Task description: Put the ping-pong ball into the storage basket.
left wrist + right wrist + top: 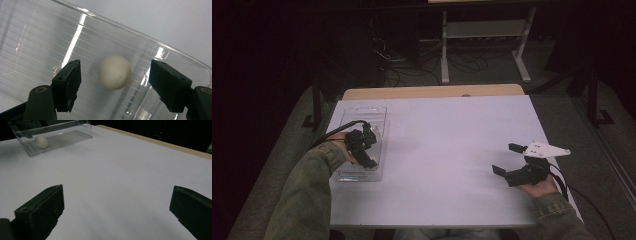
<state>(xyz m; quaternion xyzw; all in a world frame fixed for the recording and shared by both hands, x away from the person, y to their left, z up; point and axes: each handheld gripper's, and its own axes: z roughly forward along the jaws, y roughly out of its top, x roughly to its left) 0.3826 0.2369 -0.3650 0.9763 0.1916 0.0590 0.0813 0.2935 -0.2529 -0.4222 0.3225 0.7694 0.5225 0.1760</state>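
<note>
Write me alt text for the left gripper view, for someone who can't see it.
A white ball lies on the ribbed floor of a clear plastic tray, between the two black jaws of the left claw, which stand apart on either side without touching it. Beyond the tray's rim is the white table.

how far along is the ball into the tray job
Done, it seems: the ball lies inside the clear tray. In hand: the left gripper hangs over it, jaws apart, pads clear of the ball. Left: drawing that gripper out. The right gripper waits open over the bare table.
</note>
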